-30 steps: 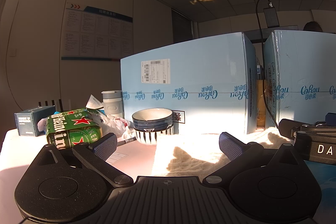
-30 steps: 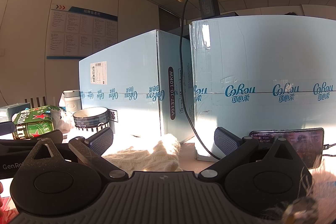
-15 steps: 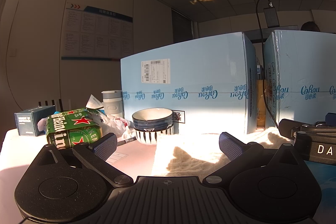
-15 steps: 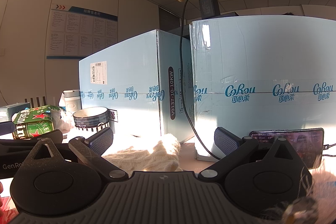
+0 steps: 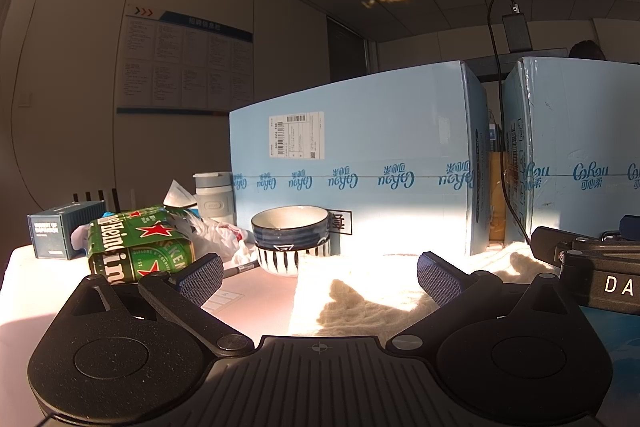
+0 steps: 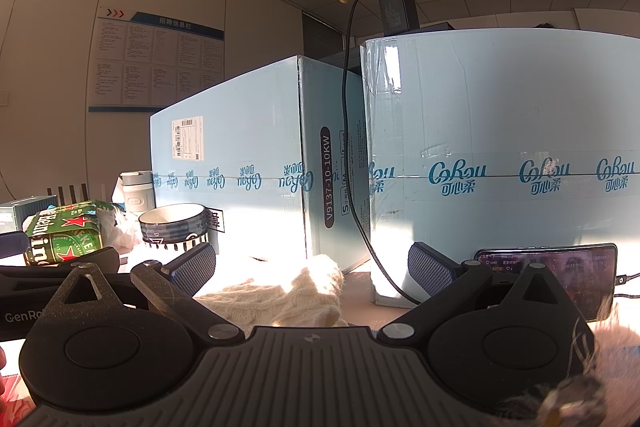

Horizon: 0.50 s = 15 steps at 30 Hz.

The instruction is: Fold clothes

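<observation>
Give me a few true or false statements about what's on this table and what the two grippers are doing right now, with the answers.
1. Both grippers are open and hold nothing. True: left gripper, right gripper.
2. The cream garment lies ahead of the right gripper. True.
3. The two bowls sit side by side. False: they are stacked.
4. The beer pack is red. False: it is green with red stars.
5. A phone leans against a blue box. True.
</observation>
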### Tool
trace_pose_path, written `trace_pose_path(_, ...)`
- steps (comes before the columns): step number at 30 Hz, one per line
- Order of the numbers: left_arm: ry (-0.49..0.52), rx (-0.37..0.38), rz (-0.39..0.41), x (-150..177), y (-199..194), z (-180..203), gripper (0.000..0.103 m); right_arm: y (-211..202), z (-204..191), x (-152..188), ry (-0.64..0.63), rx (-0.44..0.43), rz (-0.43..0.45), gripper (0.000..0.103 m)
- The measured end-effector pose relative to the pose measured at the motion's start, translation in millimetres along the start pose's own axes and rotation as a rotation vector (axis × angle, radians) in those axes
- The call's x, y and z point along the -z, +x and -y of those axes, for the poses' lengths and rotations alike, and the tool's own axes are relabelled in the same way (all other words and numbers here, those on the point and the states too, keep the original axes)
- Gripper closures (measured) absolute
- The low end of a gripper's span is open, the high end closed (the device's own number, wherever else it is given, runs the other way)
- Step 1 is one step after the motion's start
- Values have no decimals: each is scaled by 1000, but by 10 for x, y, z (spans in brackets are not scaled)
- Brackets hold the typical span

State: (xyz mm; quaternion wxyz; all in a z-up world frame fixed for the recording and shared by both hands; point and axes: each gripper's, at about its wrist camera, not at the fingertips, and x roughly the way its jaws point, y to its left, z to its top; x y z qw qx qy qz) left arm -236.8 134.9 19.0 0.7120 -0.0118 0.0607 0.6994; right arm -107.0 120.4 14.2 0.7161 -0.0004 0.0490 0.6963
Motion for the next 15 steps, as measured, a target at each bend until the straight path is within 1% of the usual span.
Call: trace_pose_path(15, -5, 5, -2, 0, -1, 0, 0, -1, 1, -3, 0, 0, 0, 0)
